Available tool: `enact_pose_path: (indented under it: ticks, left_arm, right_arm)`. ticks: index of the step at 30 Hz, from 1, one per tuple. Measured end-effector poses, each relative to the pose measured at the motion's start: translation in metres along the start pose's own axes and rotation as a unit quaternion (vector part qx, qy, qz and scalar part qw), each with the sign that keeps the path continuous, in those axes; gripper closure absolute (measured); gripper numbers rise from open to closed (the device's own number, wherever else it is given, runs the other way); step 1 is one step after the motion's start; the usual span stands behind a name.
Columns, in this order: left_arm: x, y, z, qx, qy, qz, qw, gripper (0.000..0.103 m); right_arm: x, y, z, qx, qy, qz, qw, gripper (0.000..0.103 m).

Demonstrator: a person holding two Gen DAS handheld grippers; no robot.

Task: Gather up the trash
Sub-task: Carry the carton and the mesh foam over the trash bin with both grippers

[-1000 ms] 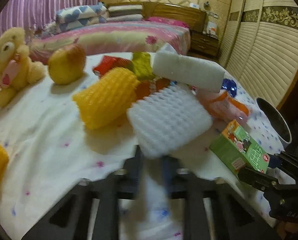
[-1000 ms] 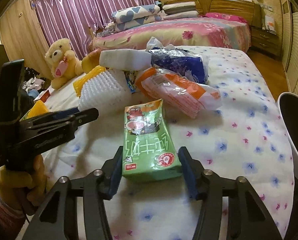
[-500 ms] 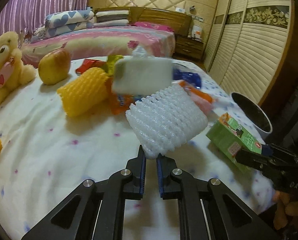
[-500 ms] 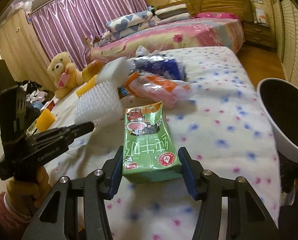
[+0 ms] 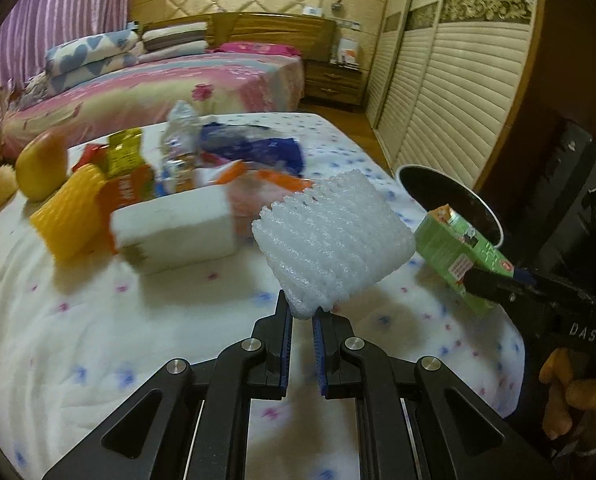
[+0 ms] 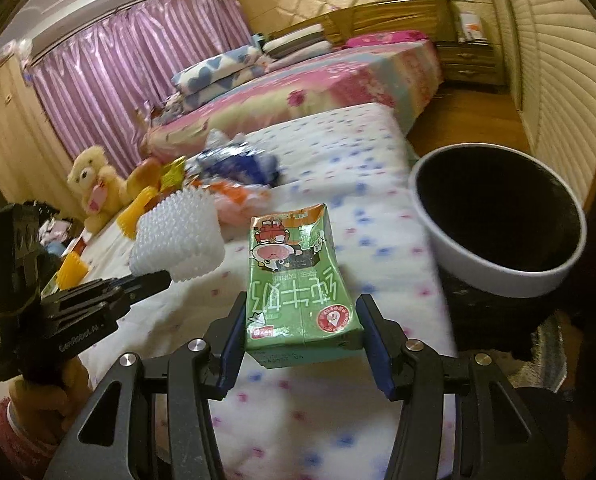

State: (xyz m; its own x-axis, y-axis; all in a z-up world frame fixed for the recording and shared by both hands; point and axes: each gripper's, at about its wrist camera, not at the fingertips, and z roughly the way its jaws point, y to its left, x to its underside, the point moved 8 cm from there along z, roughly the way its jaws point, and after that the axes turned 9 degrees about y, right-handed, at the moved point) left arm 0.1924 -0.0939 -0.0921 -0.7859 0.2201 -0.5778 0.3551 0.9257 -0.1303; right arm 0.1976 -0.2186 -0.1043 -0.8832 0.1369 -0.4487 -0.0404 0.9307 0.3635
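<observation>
My left gripper (image 5: 301, 312) is shut on a corner of a white foam net sleeve (image 5: 334, 236) and holds it in the air above the bed; it also shows in the right wrist view (image 6: 180, 236). My right gripper (image 6: 300, 320) is shut on a green milk carton (image 6: 294, 284), held above the bed near its right edge; the carton also shows in the left wrist view (image 5: 462, 254). The white bin with a dark inside (image 6: 498, 216) stands just right of the carton, beside the bed (image 5: 450, 200).
On the flowered sheet (image 5: 98, 320) lie a white foam block (image 5: 174, 236), a yellow foam net (image 5: 70, 212), orange and blue wrappers (image 5: 254, 152), a plastic bottle (image 5: 180, 148), an apple (image 5: 42, 164). A teddy bear (image 6: 94, 188) sits at the far left. Wardrobe doors (image 5: 458, 80) stand on the right.
Both grippers have lifted and swung right toward the bin with their loads. The white foam block has dropped off the pile onto the sheet.
</observation>
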Motion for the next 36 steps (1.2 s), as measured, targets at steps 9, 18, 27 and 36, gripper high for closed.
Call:
enact_pose_path:
  ticks: [9, 18, 27, 36]
  left_arm:
    - [-0.019, -0.038, 0.028, 0.012, 0.016, 0.032, 0.9993, 0.095]
    - [-0.041, -0.074, 0.061, 0.018, 0.029, 0.065, 0.9973, 0.095]
    - [-0.068, -0.106, 0.095, 0.018, 0.045, 0.090, 0.9947, 0.095]
    - [-0.092, -0.127, 0.121, 0.019, 0.055, 0.103, 0.9930, 0.094]
  right_arm:
    - [-0.005, -0.046, -0.020, 0.023, -0.020, 0.040, 0.999, 0.050]
    - [-0.014, -0.084, -0.031, 0.041, -0.029, 0.065, 0.997, 0.050]
    - [-0.026, -0.118, -0.034, 0.063, -0.034, 0.080, 0.994, 0.050]
    - [-0.041, -0.150, -0.034, 0.075, -0.033, 0.096, 0.992, 0.050]
